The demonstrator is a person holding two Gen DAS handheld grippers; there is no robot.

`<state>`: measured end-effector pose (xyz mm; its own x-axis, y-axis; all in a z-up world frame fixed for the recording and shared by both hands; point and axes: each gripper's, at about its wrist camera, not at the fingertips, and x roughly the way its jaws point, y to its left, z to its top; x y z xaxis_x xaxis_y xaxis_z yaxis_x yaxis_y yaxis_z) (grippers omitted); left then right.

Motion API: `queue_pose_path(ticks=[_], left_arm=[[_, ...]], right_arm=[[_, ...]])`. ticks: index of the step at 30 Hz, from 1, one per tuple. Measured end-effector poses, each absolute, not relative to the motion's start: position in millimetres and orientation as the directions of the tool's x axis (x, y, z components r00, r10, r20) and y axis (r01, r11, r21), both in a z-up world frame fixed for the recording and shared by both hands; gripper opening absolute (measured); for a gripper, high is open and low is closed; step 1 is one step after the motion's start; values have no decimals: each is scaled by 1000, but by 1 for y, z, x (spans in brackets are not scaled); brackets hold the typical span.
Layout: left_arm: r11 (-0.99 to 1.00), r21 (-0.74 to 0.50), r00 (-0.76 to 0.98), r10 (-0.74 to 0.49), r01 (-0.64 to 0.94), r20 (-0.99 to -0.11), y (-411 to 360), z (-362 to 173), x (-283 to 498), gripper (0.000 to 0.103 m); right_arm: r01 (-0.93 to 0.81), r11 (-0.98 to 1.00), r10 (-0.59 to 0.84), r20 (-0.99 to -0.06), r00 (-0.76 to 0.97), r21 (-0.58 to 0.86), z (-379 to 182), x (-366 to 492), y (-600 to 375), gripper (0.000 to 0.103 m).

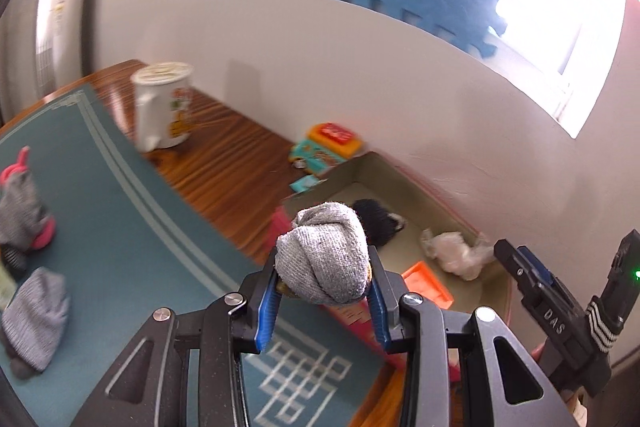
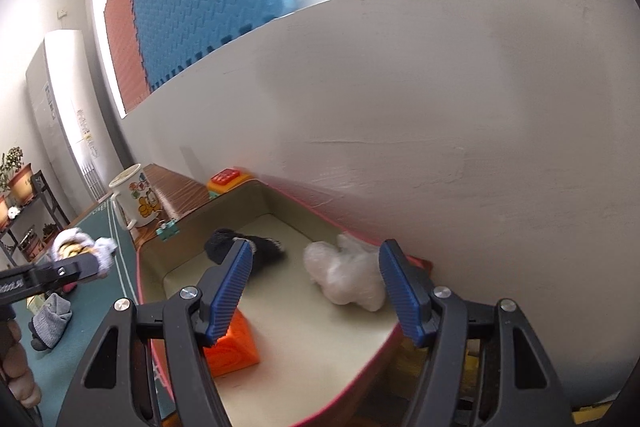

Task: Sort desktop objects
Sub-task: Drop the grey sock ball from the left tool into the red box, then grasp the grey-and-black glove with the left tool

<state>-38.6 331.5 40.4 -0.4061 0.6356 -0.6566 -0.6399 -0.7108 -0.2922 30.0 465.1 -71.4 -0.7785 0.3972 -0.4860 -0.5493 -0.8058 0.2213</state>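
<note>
The left gripper (image 1: 322, 287) has its jaws closed on a balled grey sock (image 1: 324, 251), pinched across its middle so the bundle stays rolled. It hangs above the desk (image 1: 224, 163) at the near wall of the box (image 1: 320, 187), which I take to mean the sock is bound for that box.

The right gripper (image 2: 316, 291) hovers over the box (image 2: 150, 255) with its jaws spread wide and nothing between them. It seems to be waiting its turn, or keeping out of the way.

The box is a shallow open tray against the wall. It already holds a dark sock (image 2: 244, 247) at the far end, a crumpled white bag (image 2: 344, 279) toward the wall side, and an orange block (image 2: 232, 347) at the near corner. There is bare floor left in the middle, room enough, I'd judge, for the grey bundle.

On the green mat (image 1: 120, 211) out to the left, two more grey rolled socks are unsorted: one with pink trim (image 1: 22, 211) and a plainer one (image 1: 36, 315) nearer the camera. A mug (image 1: 162, 105) with a cartoon print stands on the bare wood beyond the mat, and a small colourful toy (image 1: 326, 147) sits by the wall just behind the box.

Since the cloth is soft, letting go over the open floor should do; the risk is it catching the box wall and rolling back out.
</note>
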Motion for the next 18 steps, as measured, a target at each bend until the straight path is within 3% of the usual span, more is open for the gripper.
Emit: queue_pose_path(ticks=[11,12,13,15,18], left_arm=[[-646,-324,-330,681,-691,-653,386,30,-50,42],[-649,-327,-326,677,-686,-660,386,27,-51,48],[-654,-332,-325,675,-680,-663,384,25,-52,60],[-666,-352,-337,678,-657,-654,378,22,-55,69],[-682,-387,-346,681,-620,-646,367,21,-63,69]], right_arm=[[-552,-804,391,-502,-772,223,-76,26,478,70],[-550,-804,388,-503,-772,224,-76,25,478,70],[-550,-804,386,-505,-772,226,-77,24,478,70],[-546,-806,380,-508,-773,229,-79,22,477,70],[-539,-811,373,-510,-775,228,-79,20,473,70]])
